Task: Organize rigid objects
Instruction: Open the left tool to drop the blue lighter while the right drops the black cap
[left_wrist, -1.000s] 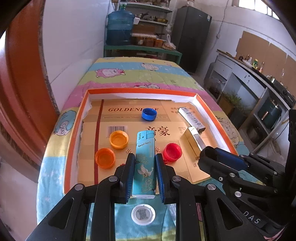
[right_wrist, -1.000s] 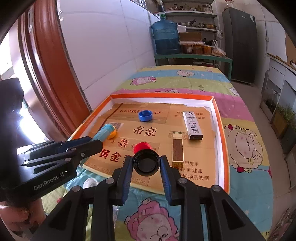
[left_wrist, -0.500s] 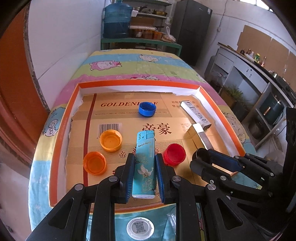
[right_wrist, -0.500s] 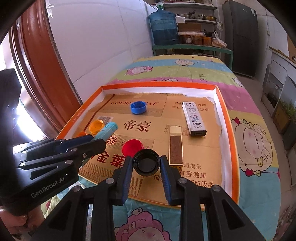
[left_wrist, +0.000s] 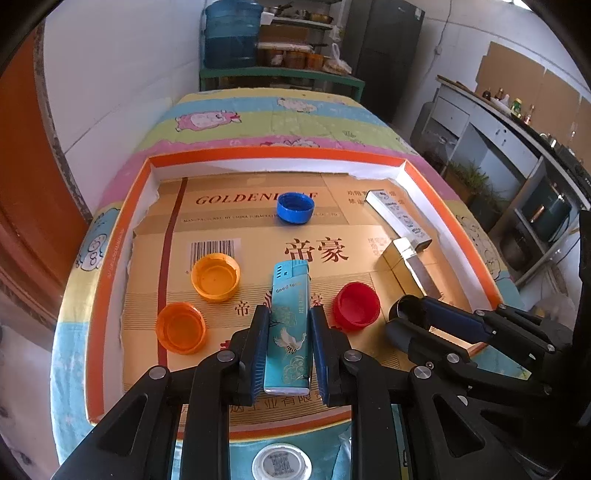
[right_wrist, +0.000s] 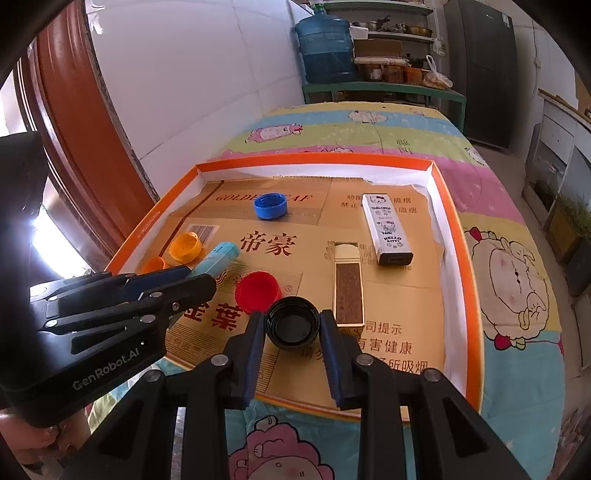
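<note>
Bright daylight in both views, colours vivid, centre sharp, no motion blur. Strong fisheye: black vignette at corners, walls & door frame (right_wrist: 74, 122) bow at 9 o'clock. Blown-out glare patch (right_wrist: 48, 236) at 9 o'clock in right wrist view. Window glow at 1 o'clock in left wrist view. Soft short shadows under caps. Far bkgd slightly soft.
</note>
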